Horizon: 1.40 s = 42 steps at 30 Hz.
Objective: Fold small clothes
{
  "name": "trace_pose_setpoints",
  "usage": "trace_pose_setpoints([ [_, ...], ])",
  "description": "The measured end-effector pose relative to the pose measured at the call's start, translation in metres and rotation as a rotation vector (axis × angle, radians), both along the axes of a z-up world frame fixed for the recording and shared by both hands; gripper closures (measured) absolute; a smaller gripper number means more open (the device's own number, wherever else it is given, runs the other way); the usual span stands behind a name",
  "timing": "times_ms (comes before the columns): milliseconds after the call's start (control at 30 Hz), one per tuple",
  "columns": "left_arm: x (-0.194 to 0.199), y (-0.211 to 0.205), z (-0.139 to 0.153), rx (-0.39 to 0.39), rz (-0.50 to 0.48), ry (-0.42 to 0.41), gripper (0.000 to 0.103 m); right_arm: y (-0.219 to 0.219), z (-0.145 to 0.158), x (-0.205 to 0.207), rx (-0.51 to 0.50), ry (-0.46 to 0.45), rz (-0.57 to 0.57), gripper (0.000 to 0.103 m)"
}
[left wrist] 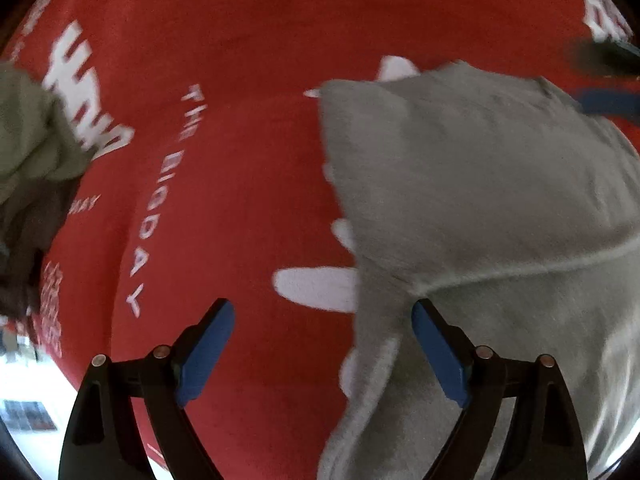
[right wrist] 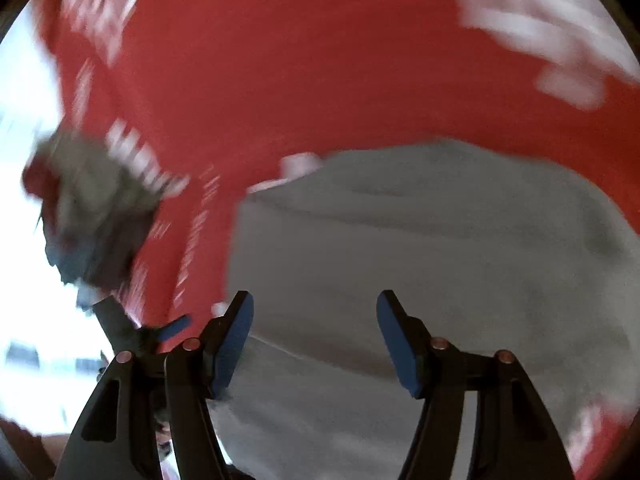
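Note:
A grey garment point(left wrist: 480, 200) lies folded on a red cloth with white lettering point(left wrist: 240, 60). In the left wrist view my left gripper point(left wrist: 322, 308) is open above the garment's left edge, with nothing between its blue pads point(left wrist: 212, 352). My right gripper point(left wrist: 600, 56) shows as a dark blur at the garment's far right corner. In the blurred right wrist view, my right gripper point(right wrist: 314, 300) hangs open over the grey garment point(right wrist: 400, 240) and holds nothing. The left gripper point(right wrist: 132, 328) appears at the lower left, beside the garment's edge.
A heap of olive and dark clothes point(left wrist: 36, 140) lies at the left of the red cloth; it also appears, blurred, in the right wrist view point(right wrist: 92, 208). Beyond the heap the covered surface ends at a bright floor point(left wrist: 24, 392).

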<state>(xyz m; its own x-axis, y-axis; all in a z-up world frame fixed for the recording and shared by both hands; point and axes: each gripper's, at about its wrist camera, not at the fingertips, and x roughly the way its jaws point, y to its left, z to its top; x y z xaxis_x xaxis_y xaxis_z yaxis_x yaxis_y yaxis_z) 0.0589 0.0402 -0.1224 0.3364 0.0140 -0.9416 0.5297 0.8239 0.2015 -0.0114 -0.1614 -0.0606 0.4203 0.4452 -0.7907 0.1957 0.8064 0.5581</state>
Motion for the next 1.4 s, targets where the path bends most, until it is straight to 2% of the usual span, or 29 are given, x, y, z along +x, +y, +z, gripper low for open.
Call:
trace_pose_setpoints([
  [67,0.006,0.009,-0.003,-0.046,0.06,0.023,0.012,0.024,-0.009,0.057,-0.016,0.001,0.119,0.035],
  [167,0.006,0.018,-0.01,-0.082,0.11,0.052,0.012,0.062,-0.024,0.118,-0.057,0.016,0.248,0.035],
  [300,0.005,0.022,-0.011,-0.123,0.129,0.057,0.012,0.103,-0.041,0.157,-0.219,0.039,0.406,0.035],
  [433,0.01,0.027,-0.013,-0.163,0.149,0.081,0.012,0.108,-0.066,0.186,-0.257,0.132,0.443,0.039],
  [533,0.013,0.03,-0.014,-0.173,0.168,0.083,0.012,0.102,-0.072,0.18,-0.166,0.196,0.462,0.095],
  [667,0.021,0.048,-0.006,-0.214,0.257,0.047,0.012,0.115,-0.055,0.183,-0.084,0.167,0.495,0.096],
  [767,0.032,0.071,-0.013,-0.227,0.332,0.069,0.012,0.125,-0.052,0.198,-0.069,0.155,0.467,0.096],
  [867,0.037,0.084,-0.023,-0.263,0.35,0.116,0.012,0.135,-0.063,0.205,-0.157,0.159,0.475,0.096],
  [933,0.032,0.083,-0.018,-0.258,0.308,0.098,0.012,0.14,-0.074,0.204,-0.216,0.167,0.472,0.095],
  [1000,0.026,0.087,-0.008,-0.248,0.277,0.084,0.012,0.14,-0.078,0.199,-0.25,0.165,0.423,0.091],
  [1033,0.023,0.091,-0.002,-0.248,0.267,0.084,0.012,0.137,-0.073,0.194,-0.244,0.146,0.392,0.086],
  [1067,0.023,0.094,0.004,-0.25,0.256,0.087,0.012,0.133,-0.065,0.188,-0.236,0.13,0.363,0.071],
  [1133,0.022,0.098,0.016,-0.238,0.242,0.083,0.012,0.12,-0.049,0.174,-0.226,0.101,0.307,0.052],
  [1233,0.033,0.094,0.033,-0.26,0.22,0.086,0.012,0.079,-0.021,0.134,-0.144,0.072,0.147,0.052],
  [1333,0.046,0.068,0.041,-0.281,0.168,0.074,0.012,0.019,-0.007,0.061,-0.057,0.102,-0.082,0.052],
  [1400,0.055,0.039,0.037,-0.265,0.12,0.081,0.012,-0.023,-0.007,0.008,-0.055,0.151,-0.23,0.052],
])
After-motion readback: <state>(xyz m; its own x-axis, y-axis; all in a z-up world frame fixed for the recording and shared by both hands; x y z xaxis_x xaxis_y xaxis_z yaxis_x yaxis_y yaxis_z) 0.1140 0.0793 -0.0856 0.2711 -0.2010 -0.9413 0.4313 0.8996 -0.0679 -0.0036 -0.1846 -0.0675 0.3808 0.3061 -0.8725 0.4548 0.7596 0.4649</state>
